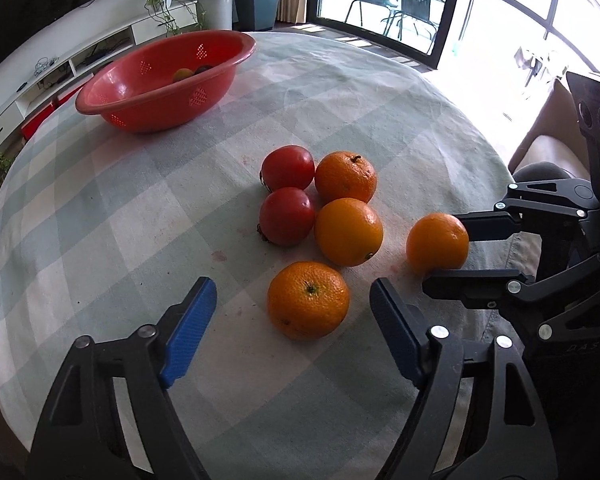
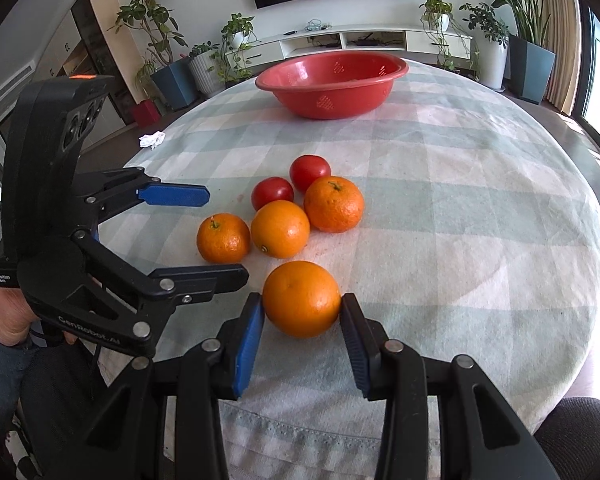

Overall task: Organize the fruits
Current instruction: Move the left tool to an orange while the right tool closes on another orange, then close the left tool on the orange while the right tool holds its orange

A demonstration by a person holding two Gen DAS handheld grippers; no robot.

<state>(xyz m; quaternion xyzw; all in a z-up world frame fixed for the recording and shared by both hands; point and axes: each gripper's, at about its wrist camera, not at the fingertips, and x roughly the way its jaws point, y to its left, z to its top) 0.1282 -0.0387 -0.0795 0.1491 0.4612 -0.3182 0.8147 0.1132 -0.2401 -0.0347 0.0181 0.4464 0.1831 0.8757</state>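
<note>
On the checked tablecloth point(image 1: 120, 208) lie two tomatoes point(image 1: 288, 168) point(image 2: 272, 192) and several oranges. My left gripper point(image 1: 293, 286) point(image 2: 224, 234) is open astride the nearest orange point(image 1: 308, 300) point(image 2: 223, 238), and its blue pads point(image 1: 188, 332) stand clear of the fruit on both sides. My right gripper point(image 2: 302, 300) point(image 1: 444, 250) is shut on another orange point(image 2: 302, 300) point(image 1: 436, 242), which rests on the cloth apart from the cluster. A red basin point(image 1: 160, 112) point(image 2: 328, 96) stands at the far side of the table, with some fruit point(image 1: 188, 74) inside it.
A crumpled white tissue point(image 2: 152, 139) lies near the table's left edge. Two more oranges point(image 1: 348, 232) point(image 1: 346, 176) touch the tomatoes. A beige chair point(image 1: 548, 136) stands beyond the table's right edge. Potted plants and a low white cabinet point(image 2: 364, 40) line the wall behind.
</note>
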